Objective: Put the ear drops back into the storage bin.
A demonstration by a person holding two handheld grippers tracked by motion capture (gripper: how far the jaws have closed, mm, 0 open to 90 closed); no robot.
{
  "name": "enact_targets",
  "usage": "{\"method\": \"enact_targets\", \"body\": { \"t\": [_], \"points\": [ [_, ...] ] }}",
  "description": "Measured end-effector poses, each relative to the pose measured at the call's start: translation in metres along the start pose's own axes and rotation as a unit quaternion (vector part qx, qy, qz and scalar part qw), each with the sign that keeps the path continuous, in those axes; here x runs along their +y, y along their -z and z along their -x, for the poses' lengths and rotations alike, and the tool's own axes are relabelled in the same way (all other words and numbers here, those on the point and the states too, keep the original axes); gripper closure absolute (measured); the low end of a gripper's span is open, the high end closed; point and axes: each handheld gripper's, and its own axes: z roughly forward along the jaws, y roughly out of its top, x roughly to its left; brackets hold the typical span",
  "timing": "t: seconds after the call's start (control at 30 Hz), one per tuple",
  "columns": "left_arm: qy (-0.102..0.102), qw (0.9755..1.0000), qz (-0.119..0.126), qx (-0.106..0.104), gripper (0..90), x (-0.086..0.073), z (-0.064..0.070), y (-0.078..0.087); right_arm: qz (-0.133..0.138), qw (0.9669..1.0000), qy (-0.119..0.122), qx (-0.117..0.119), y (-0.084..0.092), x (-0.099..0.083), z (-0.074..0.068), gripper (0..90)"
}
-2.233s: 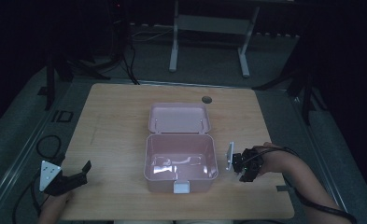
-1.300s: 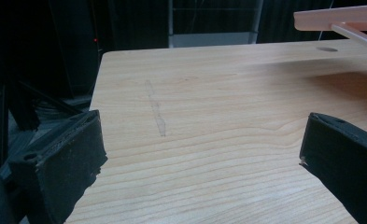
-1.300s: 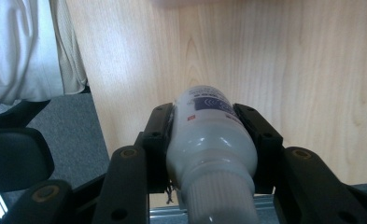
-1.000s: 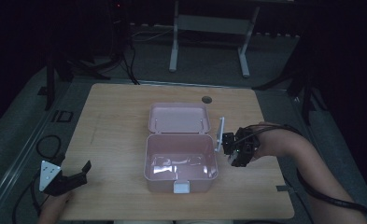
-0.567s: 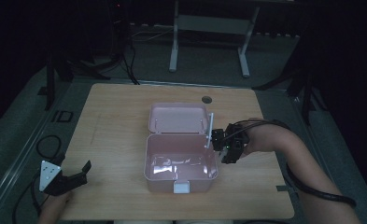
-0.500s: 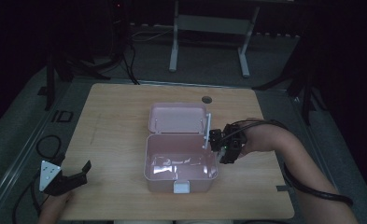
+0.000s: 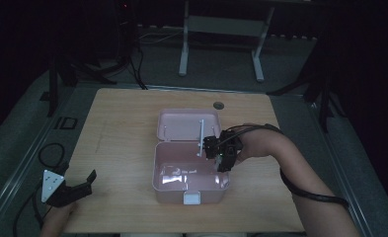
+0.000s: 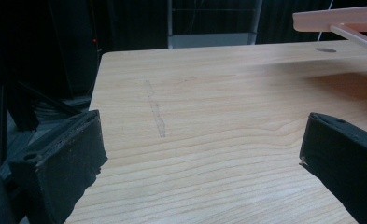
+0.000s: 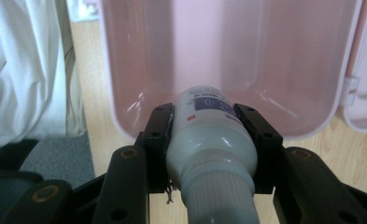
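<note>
An open pink plastic box (image 7: 155,168) lies in the middle of the wooden table, its lid (image 7: 186,123) folded back on the far side. My right gripper (image 7: 220,154) hovers over the box's right edge, shut on a white bottle (image 9: 209,140) with a blue label. In the right gripper view the gripper (image 9: 209,116) clamps the bottle's sides and points it into the pink box (image 9: 218,46). My left gripper (image 7: 85,185) rests near the table's front left corner, open with nothing between its jaws. The left gripper (image 8: 200,158) looks along bare wood, with the box lid (image 8: 340,18) at the top right.
A round cable hole (image 7: 218,105) sits in the table behind the lid. A white latch (image 7: 191,197) juts from the box's front wall. White cloth (image 9: 22,70) of the person's clothing hangs beyond the table edge. Metal stand legs (image 7: 184,49) rise behind the table.
My right gripper has carried the bottle leftward from beside the box's right wall to over its right edge. The left gripper has stayed put.
</note>
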Motion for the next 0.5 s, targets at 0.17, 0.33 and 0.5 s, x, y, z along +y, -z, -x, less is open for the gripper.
{"method": "enact_targets", "body": {
  "t": [0.17, 0.33, 0.5],
  "points": [
    [-0.001, 1.0, -0.001, 0.0, 0.3, 0.0, 0.0, 0.0, 0.001, 1.0, 0.003, 0.009, -0.015, 0.007, 0.004, 59.7],
    [-0.002, 1.0, 0.0, 0.0, 0.4, 0.0, 0.0, 0.0, -0.004, 0.9998, 0.008, 0.017, -0.035, 0.013, 0.005, 59.7],
    [-0.002, 1.0, 0.001, -0.001, 0.4, 0.0, 0.0, 0.0, -0.009, 0.9997, 0.014, 0.02, -0.052, 0.017, 0.006, 59.7]
  ]
}}
